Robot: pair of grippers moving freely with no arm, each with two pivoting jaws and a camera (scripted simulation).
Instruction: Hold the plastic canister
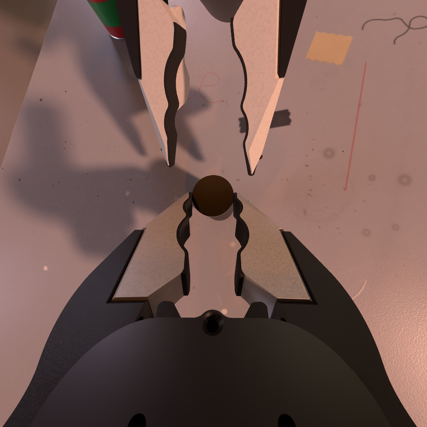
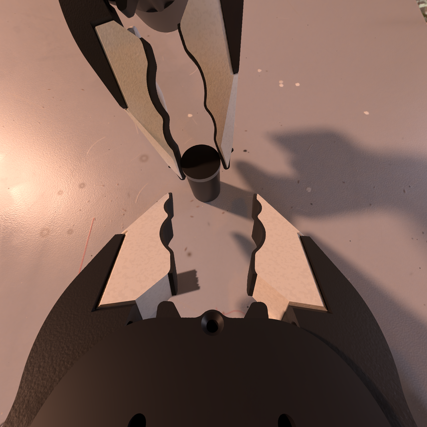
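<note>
The plastic canister [image 1: 213,196] is small, dark and cylindrical with a flat round cap. It stands upright on the pinkish table [image 1: 69,231]. My left gripper [image 1: 213,196] is shut on it, one fingertip on each side just below the cap. The right wrist view shows the canister [image 2: 204,182] between the left gripper's tips [image 2: 203,172]. My right gripper [image 2: 213,196] is open and empty, its tips just short of the canister and facing the left gripper; it also shows in the left wrist view [image 1: 210,168].
A red and green can [image 1: 107,18] stands far left near the table's edge. A yellow tape patch [image 1: 329,47], a dark tape strip [image 1: 280,117], a black string [image 1: 406,25] and a red thread [image 1: 208,85] lie flat on the table.
</note>
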